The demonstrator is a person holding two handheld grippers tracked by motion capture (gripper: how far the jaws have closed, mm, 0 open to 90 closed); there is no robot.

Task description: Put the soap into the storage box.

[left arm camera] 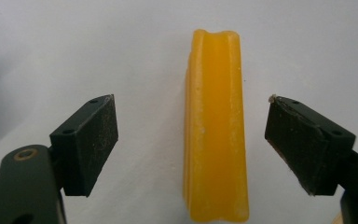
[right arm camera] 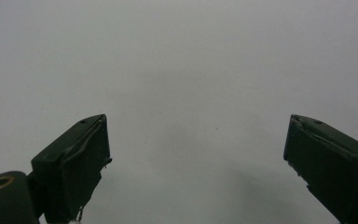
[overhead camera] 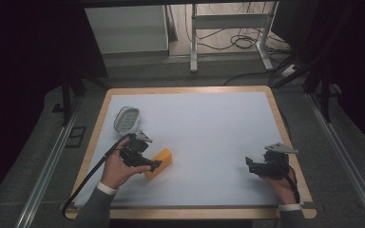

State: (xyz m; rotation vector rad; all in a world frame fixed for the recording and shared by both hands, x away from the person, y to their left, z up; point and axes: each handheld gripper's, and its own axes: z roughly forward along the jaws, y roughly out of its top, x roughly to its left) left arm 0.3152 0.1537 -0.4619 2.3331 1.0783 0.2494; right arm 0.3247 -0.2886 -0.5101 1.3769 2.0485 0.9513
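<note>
A yellow-orange block (overhead camera: 160,163) lies on the white sheet at the front left. In the left gripper view the yellow block (left arm camera: 216,130) is a long bar with a groove along its top, lying between the two jaws without touching either. My left gripper (overhead camera: 154,165) is open and straddles the block's near end. My right gripper (overhead camera: 248,164) rests at the front right, open, with bare white sheet between its jaws in the right gripper view.
A small white oval dish (overhead camera: 126,118) with a grey ribbed inside sits behind the left hand. The white sheet (overhead camera: 204,123) covers a wooden table (overhead camera: 285,128). A metal stand and cables are on the floor beyond.
</note>
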